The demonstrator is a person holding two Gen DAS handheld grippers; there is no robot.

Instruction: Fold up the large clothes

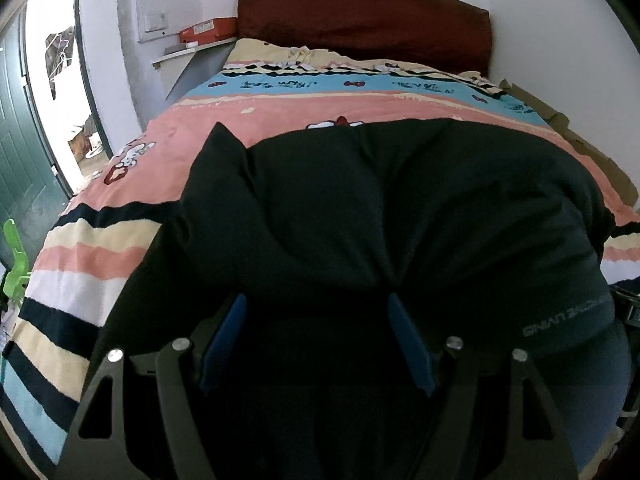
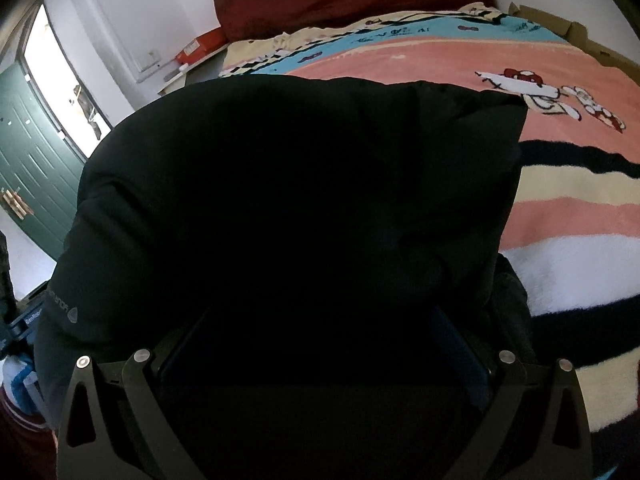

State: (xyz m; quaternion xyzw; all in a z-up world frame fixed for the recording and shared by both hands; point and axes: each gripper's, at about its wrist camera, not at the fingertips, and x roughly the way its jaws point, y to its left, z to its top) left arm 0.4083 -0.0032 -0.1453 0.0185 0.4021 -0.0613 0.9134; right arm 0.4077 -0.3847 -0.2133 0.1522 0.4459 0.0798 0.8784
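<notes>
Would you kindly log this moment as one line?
stage: folding | black garment on bed | left gripper: open | right gripper: open

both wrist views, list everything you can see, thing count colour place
black garment: 1, black with grey lettering, on the near part of the bed
blanket: 1, pink, cream, blue, white and black stripes with cartoon prints, covering the bed
headboard: 1, dark red, against the far wall
box: 1, red-orange, on a shelf left of the bed
door: 1, dark green, far left
cardboard: brown, along the bed's right edge
left gripper: 1, black, blue pads, open over the garment
right gripper: 1, black, open over the garment
</notes>
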